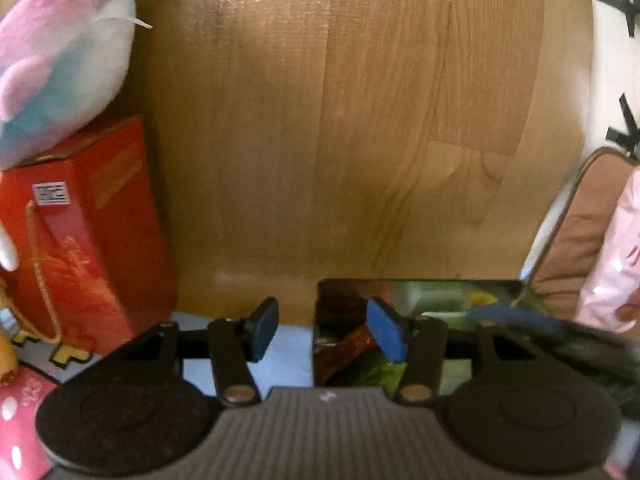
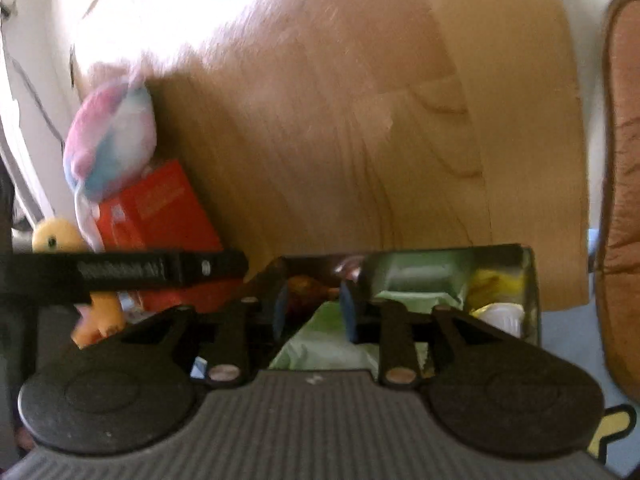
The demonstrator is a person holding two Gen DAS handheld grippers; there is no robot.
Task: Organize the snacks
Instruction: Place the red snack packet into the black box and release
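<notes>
Snacks [image 2: 496, 304] are sitting in the shiny tin [image 1: 420, 286] just beyond your fingertips while you are holding both the left gripper [image 1: 326, 330] and right gripper [image 2: 314, 312] apart on nothing, so blurred, hurried reaching is risking knocking its rim.
</notes>
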